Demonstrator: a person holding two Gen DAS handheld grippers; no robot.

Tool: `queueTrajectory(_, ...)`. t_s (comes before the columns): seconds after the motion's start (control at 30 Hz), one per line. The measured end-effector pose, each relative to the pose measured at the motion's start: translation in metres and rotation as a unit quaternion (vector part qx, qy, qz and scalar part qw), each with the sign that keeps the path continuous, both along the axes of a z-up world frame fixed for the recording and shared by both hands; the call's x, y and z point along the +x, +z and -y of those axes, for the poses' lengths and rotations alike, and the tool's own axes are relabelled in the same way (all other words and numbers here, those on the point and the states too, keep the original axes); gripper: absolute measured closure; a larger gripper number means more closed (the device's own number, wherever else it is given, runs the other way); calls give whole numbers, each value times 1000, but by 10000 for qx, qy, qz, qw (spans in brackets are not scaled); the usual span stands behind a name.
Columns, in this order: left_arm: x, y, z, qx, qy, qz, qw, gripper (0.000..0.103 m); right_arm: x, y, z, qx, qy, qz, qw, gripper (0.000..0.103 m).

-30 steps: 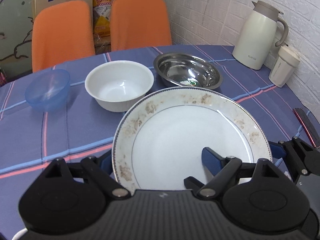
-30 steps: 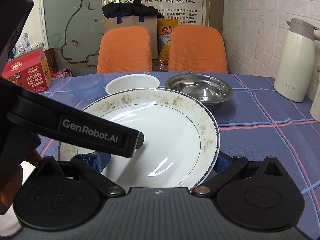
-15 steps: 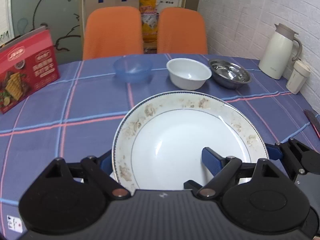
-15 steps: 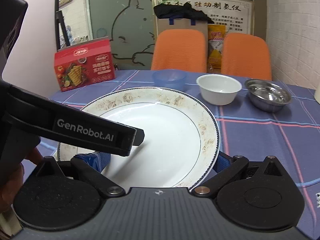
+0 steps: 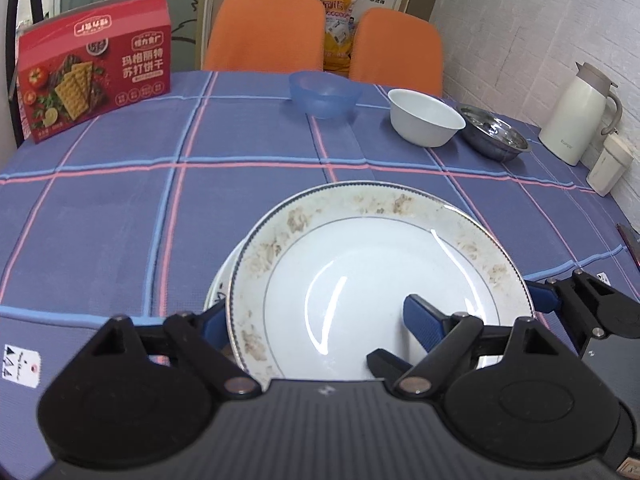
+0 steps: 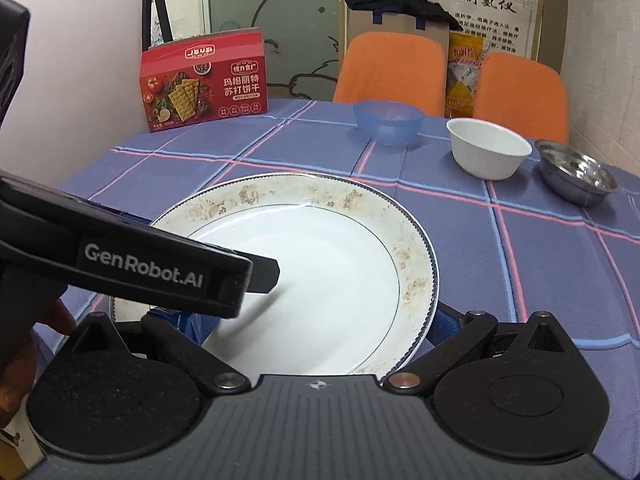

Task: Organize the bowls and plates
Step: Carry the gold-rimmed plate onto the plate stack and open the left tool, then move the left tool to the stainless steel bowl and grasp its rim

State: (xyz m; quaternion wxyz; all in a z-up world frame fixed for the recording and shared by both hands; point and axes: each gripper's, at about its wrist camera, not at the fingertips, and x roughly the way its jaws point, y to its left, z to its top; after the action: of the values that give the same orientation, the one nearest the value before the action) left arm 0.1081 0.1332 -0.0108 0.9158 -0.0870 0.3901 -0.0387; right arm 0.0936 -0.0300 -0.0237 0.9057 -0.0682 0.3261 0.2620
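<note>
The left gripper (image 5: 316, 320) is closed on the near rim of the big plate (image 5: 380, 280), with 1 blue finger (image 5: 420, 318) on top. The right gripper (image 6: 316, 320) pinches the same plate at its other side. Under the plate, at 9 o'clock, the edge of a second plate (image 5: 218, 284) peeks out. I think the stacking of plates is nearly done. The 3 bowls still sit apart at 1 o'clock: the blue bowl (image 5: 323, 94), the white bowl (image 5: 426, 117) and the steel bowl (image 5: 494, 132). The tablecloth (image 5: 120, 220) is purple with pink and blue lines. A red cracker box (image 5: 94, 66) stands at 10 o'clock, 2 orange chairs (image 5: 264, 30) at 12.
</note>
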Motion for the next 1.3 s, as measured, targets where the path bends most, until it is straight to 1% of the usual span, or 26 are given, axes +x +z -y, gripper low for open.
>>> queueTrajectory(0.03, -2, 0, -1, -52, -4, 5, 10000, 19, 2, -2, 3, 99, 32, -108, 9999, 14)
queueTrajectory(0.07, -4, 1, -3, -110, 8, 27, 9999, 18, 0, -2, 7, 146, 76, -88, 9998, 14)
queueTrajectory(0.13, -9, 4, -9, -222, 33, 84, 9997, 14, -3, 3, 7, 118, 94, 22, 9999, 14)
queueTrajectory(0.2, -14, 10, -12, -226, 85, 192, 9995, 14, -7, 10, 8, 155, 141, 134, 9997, 14)
queueTrajectory(0.23, -16, 14, -13, -163, 135, 238, 9995, 11, -8, 13, 10, 204, 164, 181, 9995, 14)
queueTrajectory(0.27, -19, 18, -13, -20, 205, 343, 9992, 10, -10, 16, 12, 246, 160, 233, 9993, 14)
queueTrajectory(0.37, -27, 32, -7, 459, 234, 659, 9965, 10, -10, 21, 19, 289, 60, 313, 9991, 14)
queueTrajectory(0.4, -29, 36, -4, 559, 235, 758, 9953, 10, -9, 21, 22, 315, 20, 308, 9990, 14)
queueTrajectory(0.5, -30, 46, 4, 720, 131, 977, 9925, 9, -3, 20, 33, 414, -108, 218, 9988, 14)
queueTrajectory(0.57, -26, 50, 11, 741, 40, 1018, 9920, 9, 1, 18, 43, 508, -218, 94, 9984, 14)
queueTrajectory(0.7, -14, 49, 30, 731, -170, 972, 9924, 7, 10, 12, 70, 679, -536, -82, 9962, 14)
queueTrajectory(0.9, 15, 46, 70, 758, -568, 833, 9920, 6, 28, 9, 124, 822, -1202, -134, 9893, 14)
queueTrajectory(1.07, 50, 42, 106, 754, -877, 645, 9912, 6, 49, 4, 172, 925, -1755, -208, 9799, 14)
queueTrajectory(1.2, 84, 36, 133, 790, -1067, 425, 9902, 6, 71, 0, 200, 954, -1991, -250, 9750, 14)
queueTrajectory(1.3, 110, 36, 152, 830, -1196, 379, 9886, 6, 96, 1, 220, 932, -2114, -219, 9727, 14)
